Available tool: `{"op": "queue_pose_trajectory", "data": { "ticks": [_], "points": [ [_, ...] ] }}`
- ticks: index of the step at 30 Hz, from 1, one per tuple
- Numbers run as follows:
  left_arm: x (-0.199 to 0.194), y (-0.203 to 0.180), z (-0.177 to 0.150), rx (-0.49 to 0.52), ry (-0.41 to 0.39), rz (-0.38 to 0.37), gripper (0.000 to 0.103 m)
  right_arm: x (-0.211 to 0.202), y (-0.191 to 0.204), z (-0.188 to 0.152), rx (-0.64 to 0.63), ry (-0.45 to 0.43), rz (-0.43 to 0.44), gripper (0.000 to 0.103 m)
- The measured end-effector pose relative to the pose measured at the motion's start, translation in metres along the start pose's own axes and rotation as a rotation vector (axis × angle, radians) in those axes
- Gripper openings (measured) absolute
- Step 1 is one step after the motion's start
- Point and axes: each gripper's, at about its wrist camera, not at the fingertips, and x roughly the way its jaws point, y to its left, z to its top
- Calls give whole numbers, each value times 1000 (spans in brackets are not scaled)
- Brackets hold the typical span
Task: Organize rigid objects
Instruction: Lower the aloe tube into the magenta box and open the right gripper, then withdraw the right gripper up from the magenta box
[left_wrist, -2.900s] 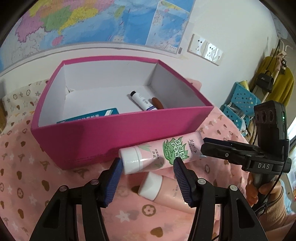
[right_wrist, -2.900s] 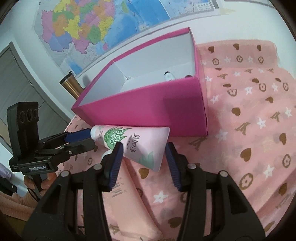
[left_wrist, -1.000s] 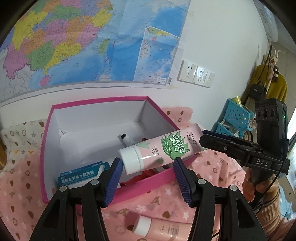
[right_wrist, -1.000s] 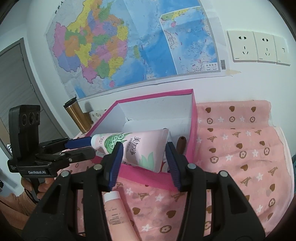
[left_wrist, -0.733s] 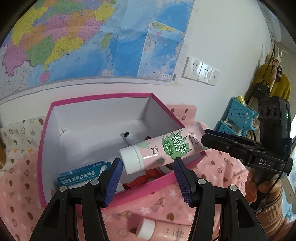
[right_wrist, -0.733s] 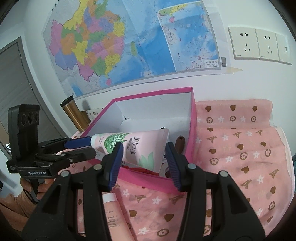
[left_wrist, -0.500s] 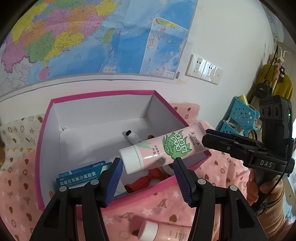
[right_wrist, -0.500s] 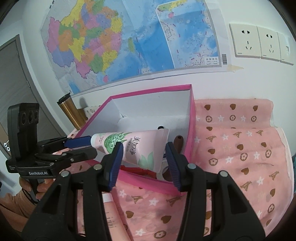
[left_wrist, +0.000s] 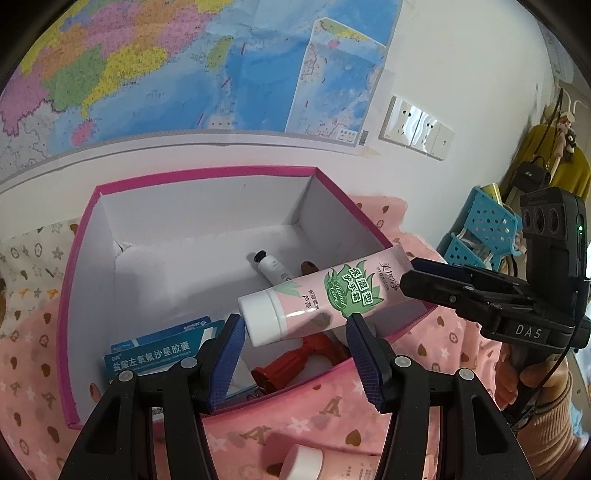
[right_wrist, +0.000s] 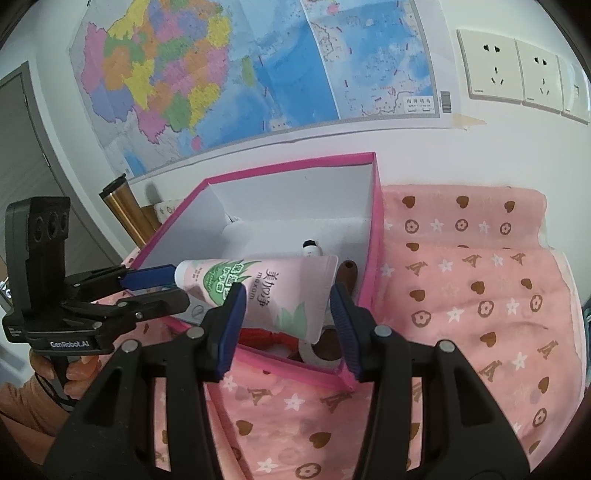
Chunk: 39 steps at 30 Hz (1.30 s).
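Observation:
A pink hand-cream tube (left_wrist: 325, 295) with a white cap and green leaf print hangs in the air over the front of the open pink box (left_wrist: 207, 173). My left gripper (left_wrist: 293, 328) is shut on its cap end. My right gripper (right_wrist: 286, 306) is shut on its flat end; the tube also shows in the right wrist view (right_wrist: 266, 291). Both hold it level above the box's inside. In the box lie a small white tube (left_wrist: 271, 267), a blue medicine carton (left_wrist: 155, 349), a red object (left_wrist: 295, 363) and a brown item (left_wrist: 308, 266).
A second pink tube with a white cap (left_wrist: 303, 461) lies on the pink patterned cloth (right_wrist: 480, 314) in front of the box. A metal flask (right_wrist: 125, 214) stands left of the box. A blue plastic rack (left_wrist: 484, 232) stands at the right. Wall with map behind.
Both grippers have lifted the tube from the cloth in front of the box and carried it up and forward over the box's front wall. The second tube stayed on the cloth.

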Motion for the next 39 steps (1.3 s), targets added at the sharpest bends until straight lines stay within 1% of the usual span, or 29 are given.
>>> {"op": "queue_pose_trajectory", "data": {
  "ticks": [6,12,17,21,25,35,39],
  "points": [
    [7,3,1,-11,16,-7,57,4,0,0,0,12,-17,50],
    [15,6,1,-10,30,3,57,7,-1,1,-2,17,-31,50],
    [23,10,1,-19,44,0,57,10,0,2,7,13,-33,50],
    [26,13,0,-20,49,8,57,8,2,3,1,0,-57,50],
    [16,15,-4,-14,25,6,57,-1,1,0,12,-22,-49,50],
    [-19,0,-21,48,-40,-15,58,-31,5,-25,33,-48,23,51],
    [-34,-5,-30,67,-57,-26,58,-41,11,-36,32,-48,60,55]
  ]
}}
